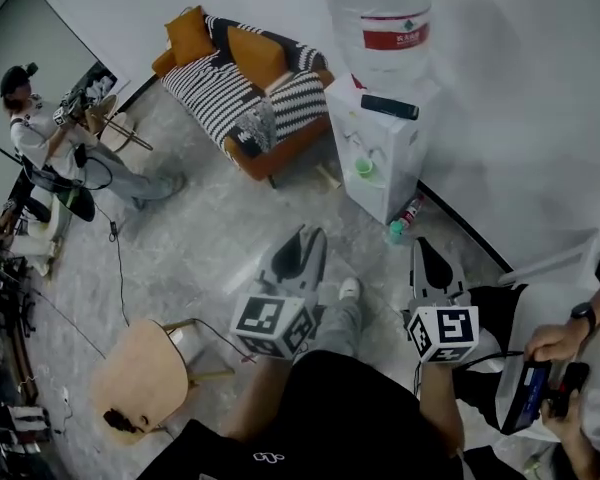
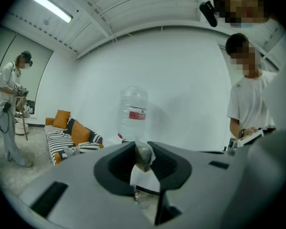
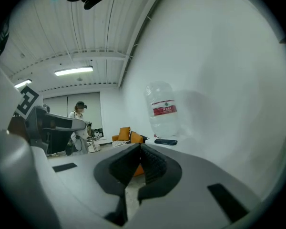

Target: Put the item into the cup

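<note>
Floor (image 1: 210, 243) open ahead, left claw (image 1: 305, 234) pinching small item (image 2: 143, 157), right claw (image 1: 424, 246) closed

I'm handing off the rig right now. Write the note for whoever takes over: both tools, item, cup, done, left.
Left tool: shut on a small greyish item, held in the air.
Right tool: shut, empty.
Cup: green, in the tap recess of the dispenser, ahead of both tools, not yet reached.
Done: item is in the grip.
Left: carry it to the cup and release it inside.
</note>
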Motion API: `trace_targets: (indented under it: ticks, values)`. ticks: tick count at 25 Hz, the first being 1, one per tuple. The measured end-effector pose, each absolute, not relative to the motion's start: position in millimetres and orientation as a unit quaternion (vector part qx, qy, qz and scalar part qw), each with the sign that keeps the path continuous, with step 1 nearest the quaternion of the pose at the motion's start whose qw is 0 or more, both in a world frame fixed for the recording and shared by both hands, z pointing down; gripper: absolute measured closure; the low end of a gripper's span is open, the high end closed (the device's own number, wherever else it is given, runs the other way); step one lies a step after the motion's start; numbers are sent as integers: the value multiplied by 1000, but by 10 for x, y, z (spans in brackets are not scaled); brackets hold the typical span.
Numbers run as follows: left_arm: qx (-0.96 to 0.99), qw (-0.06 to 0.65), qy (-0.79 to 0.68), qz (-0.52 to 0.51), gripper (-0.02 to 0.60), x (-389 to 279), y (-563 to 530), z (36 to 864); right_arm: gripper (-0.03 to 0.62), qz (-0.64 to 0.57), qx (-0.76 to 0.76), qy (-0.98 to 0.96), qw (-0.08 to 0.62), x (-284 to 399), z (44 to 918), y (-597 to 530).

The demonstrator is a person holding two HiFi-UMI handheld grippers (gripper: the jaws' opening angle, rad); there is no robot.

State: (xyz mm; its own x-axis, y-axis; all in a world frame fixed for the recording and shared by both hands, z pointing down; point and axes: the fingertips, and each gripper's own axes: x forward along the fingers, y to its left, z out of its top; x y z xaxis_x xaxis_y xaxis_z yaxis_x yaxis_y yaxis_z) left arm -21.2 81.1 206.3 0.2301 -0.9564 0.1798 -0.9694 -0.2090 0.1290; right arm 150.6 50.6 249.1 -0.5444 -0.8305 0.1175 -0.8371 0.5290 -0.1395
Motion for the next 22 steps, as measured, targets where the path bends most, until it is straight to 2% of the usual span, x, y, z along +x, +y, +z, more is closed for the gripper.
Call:
trace_targets:
  ticks: [11, 22]
  values:
    - [781, 140, -606, 56, 503, -464, 31, 2485, 583, 118, 477, -870, 40, 1208, 2809, -98]
    - [785, 186, -588, 50, 503, -837, -797, 2957, 583, 107, 463, -879, 41, 621, 2998, -867]
